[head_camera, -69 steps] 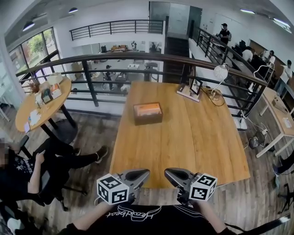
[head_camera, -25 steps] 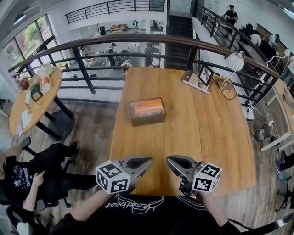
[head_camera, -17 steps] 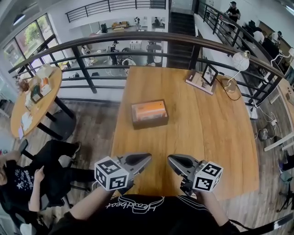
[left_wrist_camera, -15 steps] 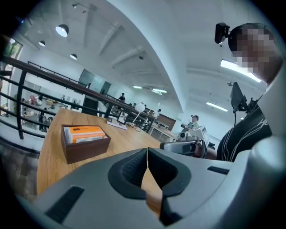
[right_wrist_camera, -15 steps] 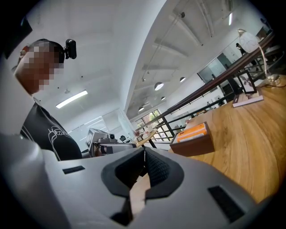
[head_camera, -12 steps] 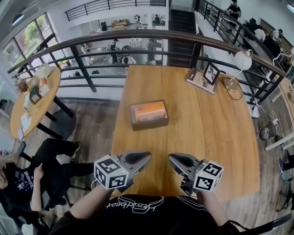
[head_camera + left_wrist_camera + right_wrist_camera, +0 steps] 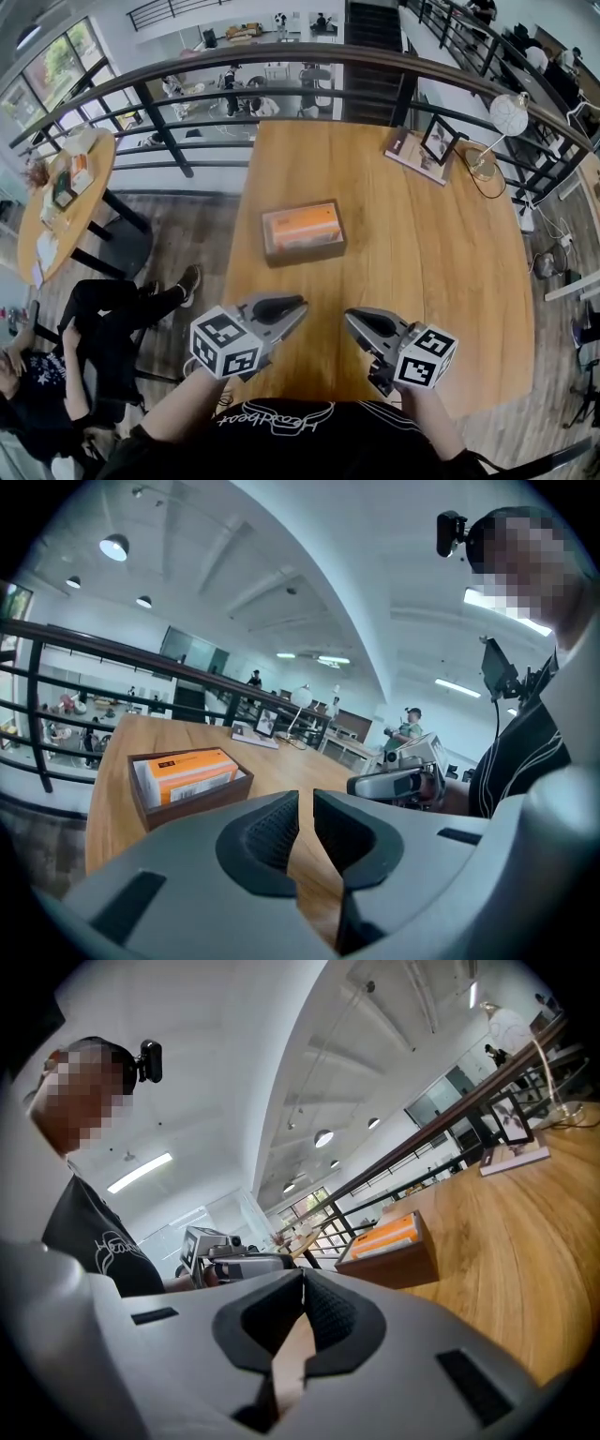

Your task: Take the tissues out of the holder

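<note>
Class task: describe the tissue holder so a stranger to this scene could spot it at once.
Find the long wooden table beside the dark railing. On its left half stands the holder, a dark brown open box. Only it carries a bright orange tissue pack.

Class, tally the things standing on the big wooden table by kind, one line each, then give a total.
Wooden holder: 1
Orange tissue pack: 1
Picture frame: 1
Flat book or board: 1
Desk lamp: 1
Total: 5
</note>
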`<state>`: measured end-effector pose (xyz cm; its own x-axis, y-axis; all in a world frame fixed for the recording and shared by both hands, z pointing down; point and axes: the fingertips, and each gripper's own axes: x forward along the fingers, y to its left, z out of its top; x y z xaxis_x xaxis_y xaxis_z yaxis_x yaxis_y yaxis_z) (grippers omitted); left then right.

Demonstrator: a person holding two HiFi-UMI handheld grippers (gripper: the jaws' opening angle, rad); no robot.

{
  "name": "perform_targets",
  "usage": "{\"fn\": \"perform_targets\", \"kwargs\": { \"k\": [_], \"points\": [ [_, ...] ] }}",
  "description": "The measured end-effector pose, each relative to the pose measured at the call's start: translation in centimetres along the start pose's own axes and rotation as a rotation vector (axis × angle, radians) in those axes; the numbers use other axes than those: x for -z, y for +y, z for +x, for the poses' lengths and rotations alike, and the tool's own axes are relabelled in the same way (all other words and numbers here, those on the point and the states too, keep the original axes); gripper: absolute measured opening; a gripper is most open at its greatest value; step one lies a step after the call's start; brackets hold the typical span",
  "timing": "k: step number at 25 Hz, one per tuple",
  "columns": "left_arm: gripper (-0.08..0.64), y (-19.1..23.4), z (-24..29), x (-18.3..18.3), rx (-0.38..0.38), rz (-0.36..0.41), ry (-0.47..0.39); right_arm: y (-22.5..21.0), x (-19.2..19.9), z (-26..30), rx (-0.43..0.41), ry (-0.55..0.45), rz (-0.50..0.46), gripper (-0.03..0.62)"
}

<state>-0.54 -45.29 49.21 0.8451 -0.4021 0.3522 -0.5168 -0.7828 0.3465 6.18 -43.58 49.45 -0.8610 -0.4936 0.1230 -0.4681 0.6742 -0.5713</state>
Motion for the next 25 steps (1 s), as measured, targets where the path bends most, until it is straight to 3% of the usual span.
{"fn": "perform_targets", "kwargs": {
  "k": [4,12,18,25],
  "points": [
    [0.055,1.6,0.7,-0.3,-0.012,0.021,0.020,-0.6,0.2,1.4,-0.010,0.017,0.004,0.018],
    [0.186,4.9,2.8,-1.5,-0.026,0.110,0.078,-2.2,1.2,3.4,-0.026,0.042,0.025,0.018],
    [0.267,9.7,4.4,-3.1,-0.077,0.220,0.117,-3.8,3.4,4.0,-0.015,0.089,0.067,0.018],
    [0.305,15.1,6.9,-3.2,-0.148,0.410,0.254,-5.8,4.9,4.3,0.006,0.113,0.121,0.018]
  ]
}}
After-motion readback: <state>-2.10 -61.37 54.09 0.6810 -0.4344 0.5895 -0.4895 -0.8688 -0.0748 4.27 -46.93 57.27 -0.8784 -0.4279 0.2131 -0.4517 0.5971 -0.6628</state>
